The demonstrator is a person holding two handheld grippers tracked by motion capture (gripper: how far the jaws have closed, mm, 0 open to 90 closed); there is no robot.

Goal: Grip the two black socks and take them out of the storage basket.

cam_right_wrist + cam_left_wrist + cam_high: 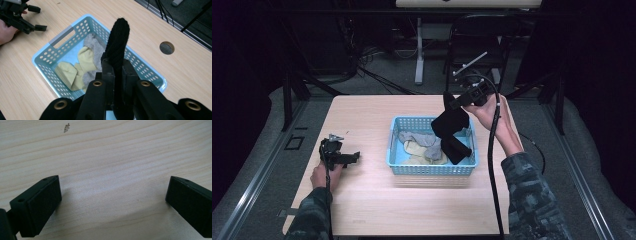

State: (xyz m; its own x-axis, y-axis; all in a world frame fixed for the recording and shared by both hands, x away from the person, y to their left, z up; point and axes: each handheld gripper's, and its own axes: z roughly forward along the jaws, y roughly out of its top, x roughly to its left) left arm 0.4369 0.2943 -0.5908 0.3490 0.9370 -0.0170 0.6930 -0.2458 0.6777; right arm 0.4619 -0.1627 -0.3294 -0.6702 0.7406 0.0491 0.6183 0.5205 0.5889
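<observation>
Holding a black sock (451, 131) with my right gripper (458, 101), I have the jaws closed on its upper part, and one end of the sock sticks out past the jaw tips. The rest hangs down into the blue basket (398, 159), which stands in the middle of the wooden surface (362, 200). Grey socks (93, 43) and yellow socks (65, 72) lie inside it. My left gripper (356, 157) rests low on the surface, left of the basket, with its jaws wide apart and nothing between them.

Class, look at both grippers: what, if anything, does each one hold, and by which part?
The right gripper pinches a black sock near one end, above the blue basket. The left gripper, jaws open, holds nothing.
</observation>
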